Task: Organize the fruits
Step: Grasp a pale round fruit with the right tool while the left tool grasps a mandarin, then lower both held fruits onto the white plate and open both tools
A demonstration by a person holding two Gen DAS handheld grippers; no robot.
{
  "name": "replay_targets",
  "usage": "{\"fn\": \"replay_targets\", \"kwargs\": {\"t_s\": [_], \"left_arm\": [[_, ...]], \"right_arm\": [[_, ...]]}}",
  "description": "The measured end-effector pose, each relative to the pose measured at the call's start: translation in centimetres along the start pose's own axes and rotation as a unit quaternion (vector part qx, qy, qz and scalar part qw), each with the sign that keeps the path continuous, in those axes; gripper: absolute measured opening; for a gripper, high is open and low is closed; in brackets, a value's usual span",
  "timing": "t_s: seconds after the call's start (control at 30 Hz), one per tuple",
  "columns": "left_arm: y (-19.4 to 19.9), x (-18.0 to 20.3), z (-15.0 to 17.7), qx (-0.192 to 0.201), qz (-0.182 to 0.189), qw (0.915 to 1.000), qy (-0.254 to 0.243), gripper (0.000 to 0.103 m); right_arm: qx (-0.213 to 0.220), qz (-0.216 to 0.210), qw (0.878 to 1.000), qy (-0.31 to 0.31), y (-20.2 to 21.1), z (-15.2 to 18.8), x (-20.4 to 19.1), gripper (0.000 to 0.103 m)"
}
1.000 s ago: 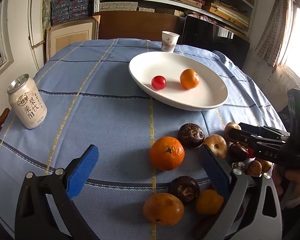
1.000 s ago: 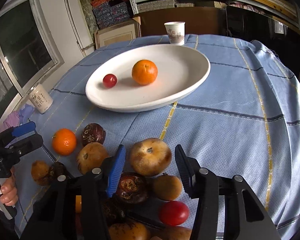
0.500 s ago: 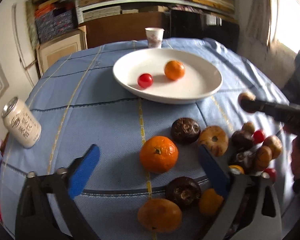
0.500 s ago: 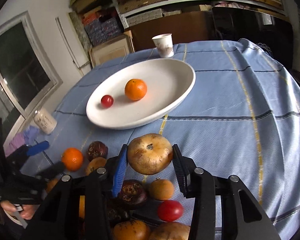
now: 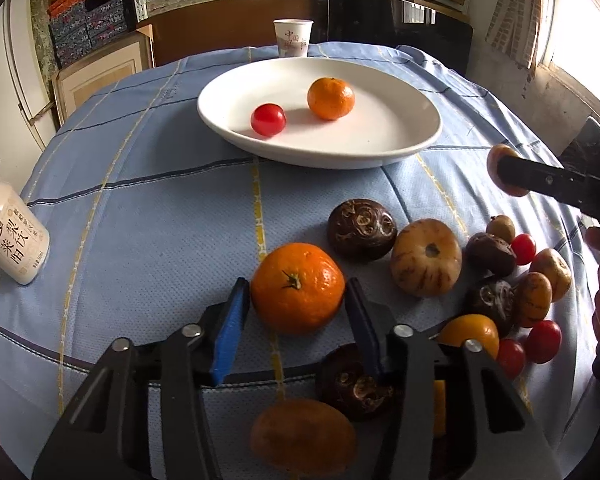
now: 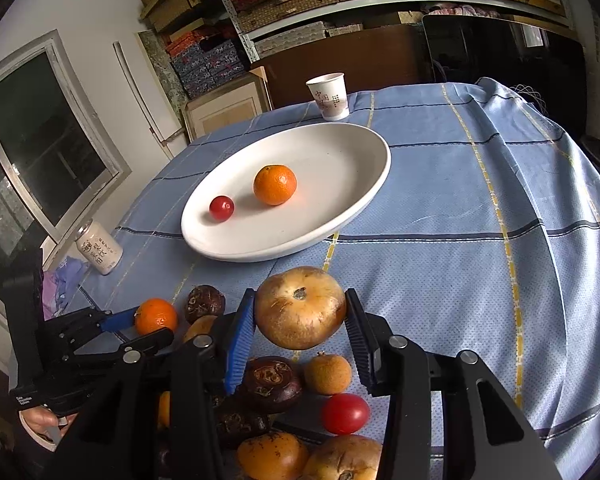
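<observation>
A white oval plate (image 5: 400, 136) (image 6: 340, 152) holds an orange (image 5: 331, 99) (image 6: 275, 184) and a cherry tomato (image 5: 268, 119) (image 6: 221, 207). My left gripper (image 5: 298, 312) is shut on a loose orange (image 5: 298, 288) that rests on the blue cloth. My right gripper (image 6: 300, 320) is shut on a tan round fruit (image 6: 300, 307) and holds it above the fruit pile, short of the plate. The right gripper also shows in the left wrist view (image 5: 512, 176). The left gripper also shows in the right wrist view (image 6: 140, 326).
A pile of brown, tan, orange and red fruits (image 5: 488, 280) (image 6: 300, 400) lies on the near cloth. A drink can (image 5: 10, 232) (image 6: 99, 247) stands at the left. A paper cup (image 5: 293, 38) (image 6: 329, 96) stands behind the plate. Shelves stand behind the table.
My left gripper has closed its jaws on the loose orange. My right gripper has shut on the tan fruit and lifted it off the pile.
</observation>
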State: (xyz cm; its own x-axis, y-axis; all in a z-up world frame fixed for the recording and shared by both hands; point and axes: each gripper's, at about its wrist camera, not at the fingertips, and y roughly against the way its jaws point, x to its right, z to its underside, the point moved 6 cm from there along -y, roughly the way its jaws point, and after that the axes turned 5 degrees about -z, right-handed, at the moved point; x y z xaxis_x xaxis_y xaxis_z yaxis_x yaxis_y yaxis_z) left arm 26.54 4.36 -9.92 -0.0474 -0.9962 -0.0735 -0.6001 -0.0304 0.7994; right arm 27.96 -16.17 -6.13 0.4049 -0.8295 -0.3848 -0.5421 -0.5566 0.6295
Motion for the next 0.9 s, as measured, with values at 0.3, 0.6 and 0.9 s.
{"fn": "replay_targets", "kwargs": {"t_s": [0.3,0.6,0.9], "left_arm": [[1.1,-0.4,-0.4,0.022,0.0,0.9996,0.014,0.046],[2.5,-0.9,-7.7,0.063,0.036,0.9959,0.053,0.046],[-2.2,-0.2,-12.2,0.028,0.028,0.9975,0.058,0.045]], "right_arm": [[0.0,0.002,1.0,0.004,0.1,0.0,0.1,0.044],[0.026,-0.016,1.0,-0.002,-0.5,-3.9,-1.6,0.044],[0.001,-0.005,1.0,-0.027,-4.8,-7.1,-1.7,0.044]]}}
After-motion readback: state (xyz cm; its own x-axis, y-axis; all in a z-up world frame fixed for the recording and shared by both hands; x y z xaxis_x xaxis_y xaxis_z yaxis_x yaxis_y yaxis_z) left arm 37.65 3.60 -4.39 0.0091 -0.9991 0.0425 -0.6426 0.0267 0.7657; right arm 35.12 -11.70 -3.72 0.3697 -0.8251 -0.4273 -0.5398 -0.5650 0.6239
